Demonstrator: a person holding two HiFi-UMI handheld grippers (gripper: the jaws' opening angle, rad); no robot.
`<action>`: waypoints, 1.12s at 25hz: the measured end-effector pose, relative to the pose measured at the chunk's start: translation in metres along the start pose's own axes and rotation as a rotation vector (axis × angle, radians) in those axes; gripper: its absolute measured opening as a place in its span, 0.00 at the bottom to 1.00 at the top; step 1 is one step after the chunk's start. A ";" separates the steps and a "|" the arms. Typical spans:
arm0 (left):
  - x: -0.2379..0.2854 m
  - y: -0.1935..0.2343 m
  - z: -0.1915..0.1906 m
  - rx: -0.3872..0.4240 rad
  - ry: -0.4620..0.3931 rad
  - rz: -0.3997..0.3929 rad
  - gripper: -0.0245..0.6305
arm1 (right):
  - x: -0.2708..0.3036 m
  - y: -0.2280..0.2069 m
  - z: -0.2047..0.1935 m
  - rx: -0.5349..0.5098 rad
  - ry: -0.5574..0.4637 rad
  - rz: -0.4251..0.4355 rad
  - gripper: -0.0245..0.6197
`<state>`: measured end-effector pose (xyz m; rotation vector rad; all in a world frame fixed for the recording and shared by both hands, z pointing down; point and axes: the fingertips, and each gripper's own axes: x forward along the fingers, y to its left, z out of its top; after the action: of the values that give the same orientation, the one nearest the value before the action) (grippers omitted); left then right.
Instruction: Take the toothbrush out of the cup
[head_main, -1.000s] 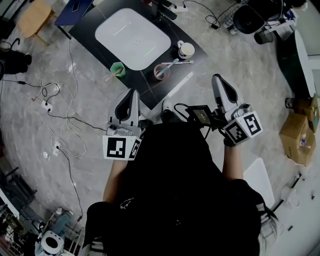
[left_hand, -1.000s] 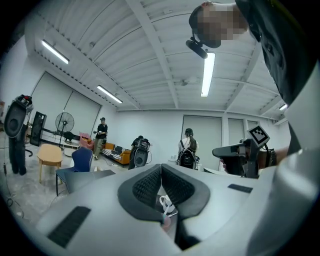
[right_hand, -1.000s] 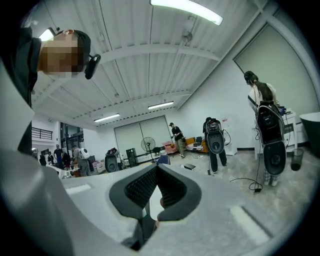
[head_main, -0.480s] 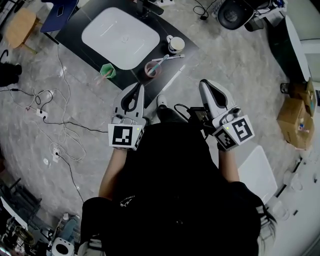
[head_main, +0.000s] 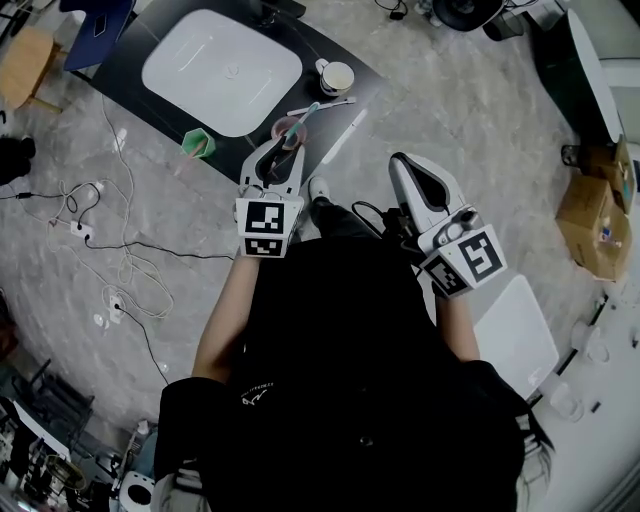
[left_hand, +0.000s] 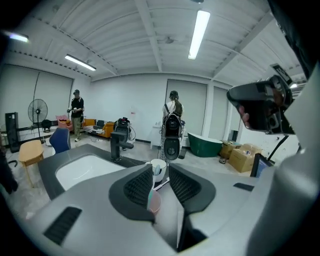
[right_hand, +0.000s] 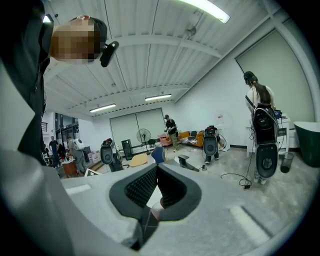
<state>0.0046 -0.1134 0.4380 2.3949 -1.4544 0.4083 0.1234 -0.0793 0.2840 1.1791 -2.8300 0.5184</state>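
My left claw (head_main: 277, 152), its jaws just sprung apart with nothing between them, lines up on the pink cup (head_main: 289, 131); the teal toothbrush (head_main: 304, 114) leans out of it just beyond my tips. I should pinch the handle above the rim, then lift along its lean. My right claw (head_main: 412, 172) hangs clenched, empty, well apart

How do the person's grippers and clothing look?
The left gripper and right gripper are light grey with black ribbed pads, each with a white cube of black square markers. The top is black. The left's jaws have just been opening; a pink cup shows between them.
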 end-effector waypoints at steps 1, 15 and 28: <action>0.008 0.000 -0.005 0.004 0.025 0.004 0.19 | 0.000 -0.004 0.000 0.004 0.001 -0.003 0.05; 0.093 0.011 -0.050 0.050 0.290 0.067 0.16 | -0.014 -0.074 -0.008 0.015 0.064 -0.077 0.05; 0.120 0.020 -0.059 0.033 0.337 0.126 0.10 | -0.006 -0.111 -0.010 0.038 0.087 -0.068 0.05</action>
<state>0.0353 -0.1946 0.5418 2.1335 -1.4516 0.8275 0.2044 -0.1449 0.3249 1.2232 -2.7086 0.6065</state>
